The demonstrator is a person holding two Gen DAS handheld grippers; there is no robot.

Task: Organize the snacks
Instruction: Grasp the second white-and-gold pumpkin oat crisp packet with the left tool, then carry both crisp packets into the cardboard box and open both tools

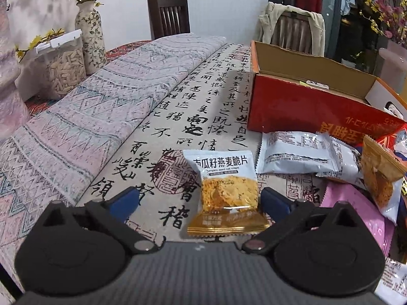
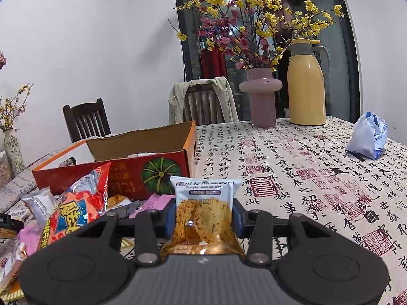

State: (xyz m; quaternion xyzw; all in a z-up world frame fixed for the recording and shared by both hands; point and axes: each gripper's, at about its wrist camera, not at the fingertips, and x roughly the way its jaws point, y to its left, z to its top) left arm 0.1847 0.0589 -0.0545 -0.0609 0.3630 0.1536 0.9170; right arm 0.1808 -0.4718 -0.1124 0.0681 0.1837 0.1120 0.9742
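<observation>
covering the table, a calligraphy cloth (image 2: 292,178) meets white walls (image 2: 89,38).

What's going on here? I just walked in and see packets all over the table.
A person is sorting snacks with handheld tongs. The right tongs are shut on a white-and-gold pumpkin seed oat crisp packet, held upright. The left tongs stand open around another such packet lying on the calligraphy-print tablecloth. More packets lie heaped beside the open red cardboard box.

It was a home dining room: wooden chairs (image 2: 86,120), a calligraphy-print tablecloth (image 2: 292,167), flower vases (image 2: 261,96), a thermos jug (image 2: 306,84).
</observation>
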